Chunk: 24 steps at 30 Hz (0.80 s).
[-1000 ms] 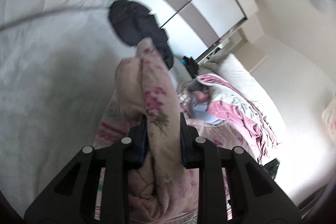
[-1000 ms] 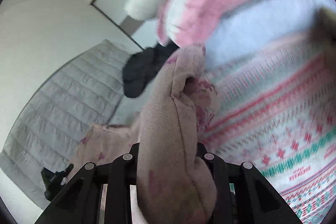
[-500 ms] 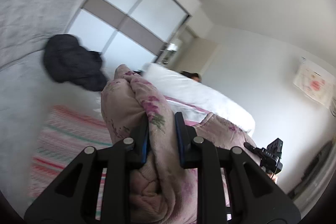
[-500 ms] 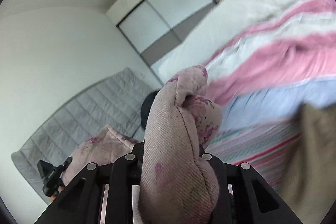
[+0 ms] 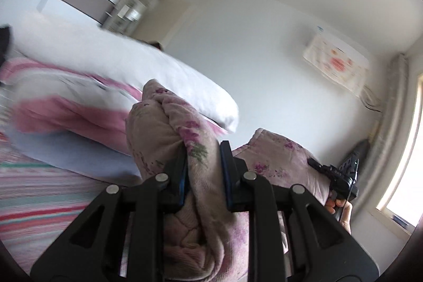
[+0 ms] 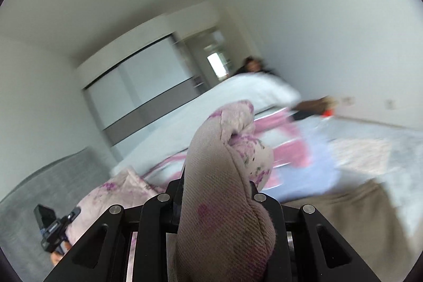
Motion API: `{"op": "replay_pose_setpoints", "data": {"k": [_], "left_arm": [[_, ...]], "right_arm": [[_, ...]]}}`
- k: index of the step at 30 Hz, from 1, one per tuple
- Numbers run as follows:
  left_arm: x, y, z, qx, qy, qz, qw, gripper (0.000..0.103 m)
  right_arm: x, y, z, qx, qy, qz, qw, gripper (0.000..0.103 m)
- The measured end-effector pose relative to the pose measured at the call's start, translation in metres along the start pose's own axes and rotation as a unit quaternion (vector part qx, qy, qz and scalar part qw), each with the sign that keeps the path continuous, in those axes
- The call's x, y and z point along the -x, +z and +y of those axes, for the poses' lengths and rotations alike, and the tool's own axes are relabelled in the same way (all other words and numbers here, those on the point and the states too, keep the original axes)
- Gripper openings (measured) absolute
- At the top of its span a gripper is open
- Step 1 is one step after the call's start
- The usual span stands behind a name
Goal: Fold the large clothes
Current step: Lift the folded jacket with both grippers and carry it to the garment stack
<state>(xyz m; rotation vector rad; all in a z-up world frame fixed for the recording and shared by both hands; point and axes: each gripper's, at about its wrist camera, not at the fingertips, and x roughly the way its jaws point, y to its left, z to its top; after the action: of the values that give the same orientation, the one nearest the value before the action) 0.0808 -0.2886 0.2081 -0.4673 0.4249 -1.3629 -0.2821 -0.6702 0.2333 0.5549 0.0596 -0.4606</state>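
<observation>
- Nearest the left wrist lens: left gripper [image 5: 203, 149], black, two-fingered, fingers drawn close and clamped on a thick fold of the floral quilted garment [image 5: 182, 134]; cloth bulges above and below the fingers.
- Nearest the right wrist lens: right gripper [image 6: 215, 181], black, fingers closed on another bunched fold of the same garment [image 6: 224, 163]; ribbed beige lining faces the camera, pink flower print shows at the top.
- Garment, material: padded, stitched in quilted cells, pale pink-beige with purple-pink blossoms; soft, rumpled, held up off the bed between the two grippers.
- Just beyond, left view: right gripper's black body [image 5: 341, 179] at the garment's far end, a hand [image 5: 341, 210] beneath it.
- Just beyond, right view: left gripper's black body [image 6: 53, 226] at the garment's lower left end.
- Below and behind: striped bedspread [image 5: 39, 197], pink, green and red bands, flat weave.
- Further: pink-and-white blanket [image 5: 66, 107], blurred; white duvet [image 5: 132, 70], puffy and rounded.
- Right view, lower right: brown cloth [image 6: 343, 216], matte, blurred.
- Farthest: sliding wardrobe [image 6: 140, 97], pale panels with a grey band; wall-mounted air conditioner [image 5: 335, 65] under a printed cover.
</observation>
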Motion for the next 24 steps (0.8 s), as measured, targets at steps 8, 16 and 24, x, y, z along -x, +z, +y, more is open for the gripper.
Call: {"op": "replay_pose_setpoints", "data": {"k": [8, 16, 24], "left_arm": [[-0.131, -0.125, 0.054, -0.012, 0.096, 0.187, 0.9776, 0.045], [-0.101, -0.116, 0.066, -0.018, 0.150, 0.196, 0.9690, 0.064], [-0.078, -0.093, 0.028, -0.042, 0.185, 0.202, 0.9610, 0.089]], "right_arm": [[0.018, -0.035, -0.161, -0.094, -0.130, -0.023, 0.987, 0.019], [-0.022, -0.083, -0.163, -0.079, -0.135, 0.044, 0.987, 0.020], [-0.033, -0.086, -0.063, -0.006, -0.125, 0.076, 0.989, 0.040]]}}
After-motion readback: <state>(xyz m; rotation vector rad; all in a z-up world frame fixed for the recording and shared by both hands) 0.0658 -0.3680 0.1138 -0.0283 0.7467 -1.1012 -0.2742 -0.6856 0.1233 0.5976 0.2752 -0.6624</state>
